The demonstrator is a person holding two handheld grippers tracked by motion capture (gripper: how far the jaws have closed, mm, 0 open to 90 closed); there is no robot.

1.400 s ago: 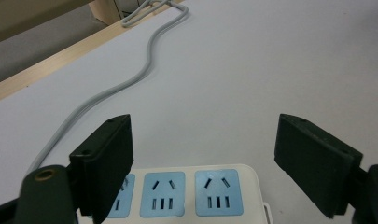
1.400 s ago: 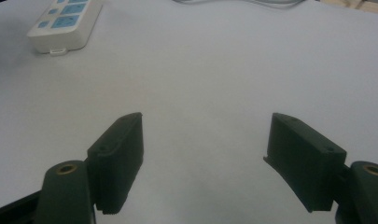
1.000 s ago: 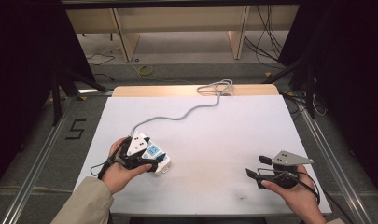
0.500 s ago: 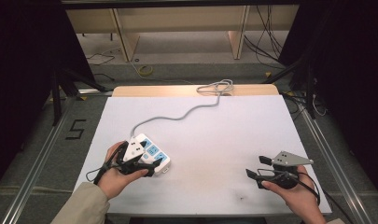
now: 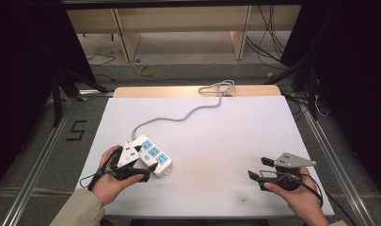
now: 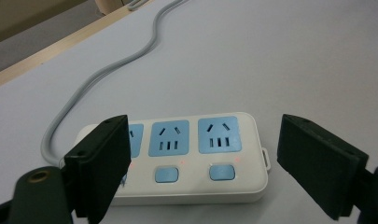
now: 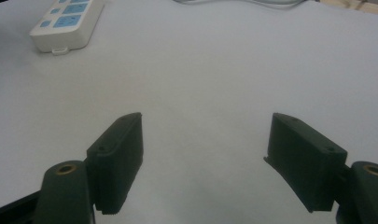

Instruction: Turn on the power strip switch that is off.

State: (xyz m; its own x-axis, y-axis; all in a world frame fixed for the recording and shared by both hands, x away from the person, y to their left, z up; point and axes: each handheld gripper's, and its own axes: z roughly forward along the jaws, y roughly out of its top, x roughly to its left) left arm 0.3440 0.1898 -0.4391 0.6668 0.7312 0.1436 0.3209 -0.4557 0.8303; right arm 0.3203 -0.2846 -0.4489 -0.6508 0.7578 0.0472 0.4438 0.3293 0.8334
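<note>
left tongs agape around power strip, three sockets, two blue buttons visible, right tongs agape, empty, over white counter

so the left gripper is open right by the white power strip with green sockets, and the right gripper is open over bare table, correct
Not quite: the sockets are blue, not green. The left gripper view shows the white power strip with blue socket faces and blue buttons. The rest holds: the left gripper is open with the strip between its jaws, and the right gripper is open over the bare white table.

power strip on table, near-left
</note>
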